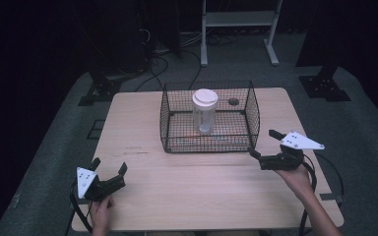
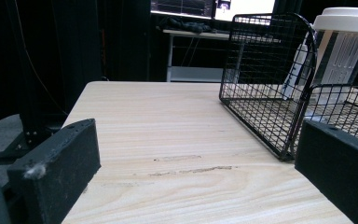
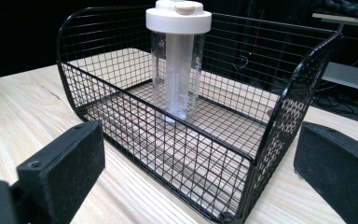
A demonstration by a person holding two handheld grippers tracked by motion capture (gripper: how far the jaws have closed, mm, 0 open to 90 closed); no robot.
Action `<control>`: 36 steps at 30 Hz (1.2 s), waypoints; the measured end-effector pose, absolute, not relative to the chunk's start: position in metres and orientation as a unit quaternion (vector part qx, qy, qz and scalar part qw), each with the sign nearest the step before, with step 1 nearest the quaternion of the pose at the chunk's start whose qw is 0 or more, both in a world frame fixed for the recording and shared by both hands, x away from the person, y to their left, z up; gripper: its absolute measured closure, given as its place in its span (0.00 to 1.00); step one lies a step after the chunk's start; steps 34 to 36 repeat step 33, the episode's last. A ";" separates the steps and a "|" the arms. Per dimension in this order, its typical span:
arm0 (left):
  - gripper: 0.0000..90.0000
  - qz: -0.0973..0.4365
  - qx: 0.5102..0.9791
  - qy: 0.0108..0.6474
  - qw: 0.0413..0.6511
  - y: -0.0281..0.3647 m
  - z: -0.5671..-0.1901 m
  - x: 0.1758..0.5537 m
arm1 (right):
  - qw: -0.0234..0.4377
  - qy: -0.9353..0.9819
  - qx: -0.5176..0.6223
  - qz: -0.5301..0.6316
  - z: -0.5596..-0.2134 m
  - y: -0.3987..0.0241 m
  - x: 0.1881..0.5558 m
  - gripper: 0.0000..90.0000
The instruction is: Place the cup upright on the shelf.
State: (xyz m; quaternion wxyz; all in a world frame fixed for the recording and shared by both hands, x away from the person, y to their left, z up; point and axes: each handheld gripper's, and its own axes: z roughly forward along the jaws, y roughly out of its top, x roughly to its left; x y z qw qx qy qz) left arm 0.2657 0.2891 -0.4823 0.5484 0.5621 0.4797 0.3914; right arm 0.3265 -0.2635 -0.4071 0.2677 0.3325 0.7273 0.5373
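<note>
A black wire basket [image 1: 166,118] stands at the middle of the wooden table [image 1: 142,196]. Upright inside it is a clear plastic jar with a white lid [image 1: 204,110]. In the right gripper view the jar [image 3: 178,70] rises behind the basket's low front wall [image 3: 168,154]. The left gripper view catches the basket's corner [image 2: 303,116] and the jar [image 2: 340,51] at the right. My left gripper [image 1: 109,166] is open near the table's front left, empty. My right gripper [image 1: 265,143] is open just right of the basket's front right corner, empty.
A white metal frame [image 1: 236,19] stands on the floor beyond the table, with cables [image 1: 162,54] and dark stand bases [image 1: 325,88] around it. A small dark round spot [image 1: 233,102] shows on the tabletop behind the basket's back wall. Bare wood spans the front.
</note>
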 end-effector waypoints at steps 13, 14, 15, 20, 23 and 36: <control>0.00 0.391 0.562 0.480 0.549 0.289 -0.482 0.266 | 0.272 0.721 0.344 0.536 -0.418 -0.274 0.315 0.02; 0.00 0.391 0.562 0.480 0.549 0.289 -0.482 0.266 | 0.272 0.721 0.344 0.536 -0.418 -0.274 0.315 0.02; 0.00 0.391 0.561 0.480 0.549 0.289 -0.482 0.266 | 0.276 0.720 0.345 0.535 -0.419 -0.276 0.313 0.02; 0.00 0.391 0.562 0.480 0.549 0.289 -0.482 0.266 | 0.277 0.716 0.350 0.536 -0.423 -0.280 0.308 0.02; 0.00 0.391 0.562 0.480 0.549 0.289 -0.482 0.265 | 0.278 0.714 0.353 0.537 -0.425 -0.282 0.306 0.02; 0.00 0.392 0.562 0.479 0.549 0.289 -0.482 0.266 | 0.289 0.706 0.354 0.541 -0.437 -0.284 0.290 0.02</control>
